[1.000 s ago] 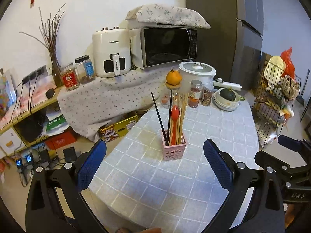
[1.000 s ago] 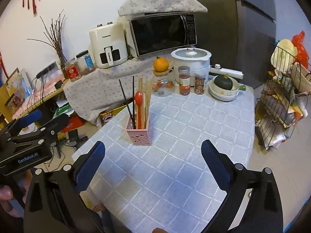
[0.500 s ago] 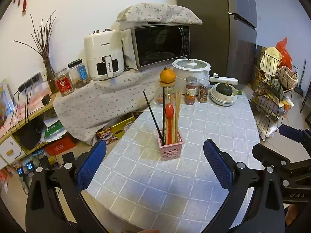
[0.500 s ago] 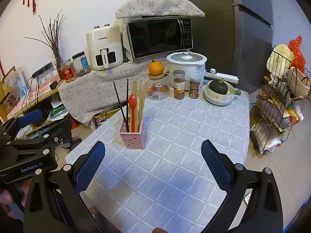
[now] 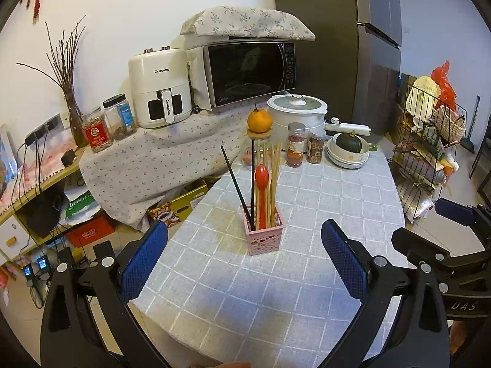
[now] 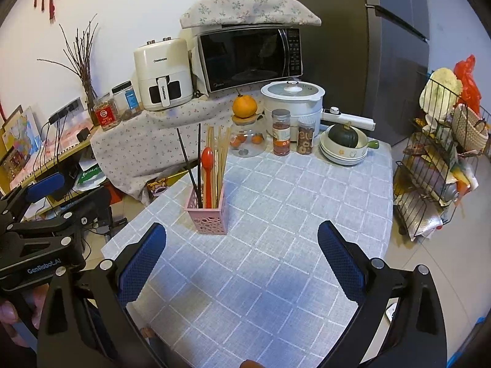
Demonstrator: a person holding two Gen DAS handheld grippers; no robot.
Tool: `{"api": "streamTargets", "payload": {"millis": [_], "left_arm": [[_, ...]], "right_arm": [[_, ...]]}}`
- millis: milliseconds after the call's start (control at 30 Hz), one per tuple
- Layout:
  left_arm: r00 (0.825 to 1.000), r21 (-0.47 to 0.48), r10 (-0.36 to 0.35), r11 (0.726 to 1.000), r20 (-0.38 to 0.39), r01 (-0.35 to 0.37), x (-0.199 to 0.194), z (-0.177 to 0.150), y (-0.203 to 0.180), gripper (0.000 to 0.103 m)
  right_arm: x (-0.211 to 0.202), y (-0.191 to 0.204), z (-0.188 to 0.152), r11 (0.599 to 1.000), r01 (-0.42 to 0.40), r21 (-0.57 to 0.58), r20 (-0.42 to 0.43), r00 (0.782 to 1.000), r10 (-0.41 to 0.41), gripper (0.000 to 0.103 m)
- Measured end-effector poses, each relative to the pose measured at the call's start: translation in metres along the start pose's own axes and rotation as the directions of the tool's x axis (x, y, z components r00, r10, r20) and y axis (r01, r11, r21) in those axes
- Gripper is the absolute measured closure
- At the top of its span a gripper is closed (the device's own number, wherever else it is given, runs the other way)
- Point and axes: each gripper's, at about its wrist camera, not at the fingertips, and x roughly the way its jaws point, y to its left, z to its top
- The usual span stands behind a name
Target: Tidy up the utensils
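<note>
A pink perforated holder [image 5: 264, 236] [image 6: 208, 213] stands on the grey checked tablecloth [image 5: 307, 214] near the table's left edge. It holds a red spoon [image 5: 261, 178] [image 6: 207, 159], two black chopsticks [image 5: 234, 178] [image 6: 187, 159] and several wooden chopsticks [image 5: 274, 171] [image 6: 222, 153], all upright. My left gripper [image 5: 244, 266] hangs open in front of the holder, nothing between its blue pads. My right gripper [image 6: 241, 263] is open too, to the right of the holder and short of it. Each gripper shows at the edge of the other's view.
At the table's far end stand a glass jar with an orange [image 6: 244, 107] on its lid, two spice jars [image 6: 280, 136], a rice cooker [image 6: 293, 98] and stacked bowls with a green squash [image 6: 343, 145]. A wire rack [image 6: 435, 165] stands at the right. A microwave [image 5: 245, 73] and air fryer [image 5: 159, 92] sit behind.
Both grippers have drawn back and risen a little from the table; the holder looks smaller and farther. Both stay open. The holder and utensils have not moved.
</note>
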Motion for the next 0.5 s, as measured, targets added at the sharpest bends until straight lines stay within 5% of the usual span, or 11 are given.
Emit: {"api": "streamTargets", "payload": {"millis": [500], "left_arm": [[1.000, 0.003, -0.010, 1.000, -0.002, 0.010, 0.0004, -0.0004, -0.0024, 0.007]], "right_arm": [[-0.0002, 0.0015, -0.0012, 1.000, -0.002, -0.001, -0.001, 1.000, 0.002, 0.007]]}}
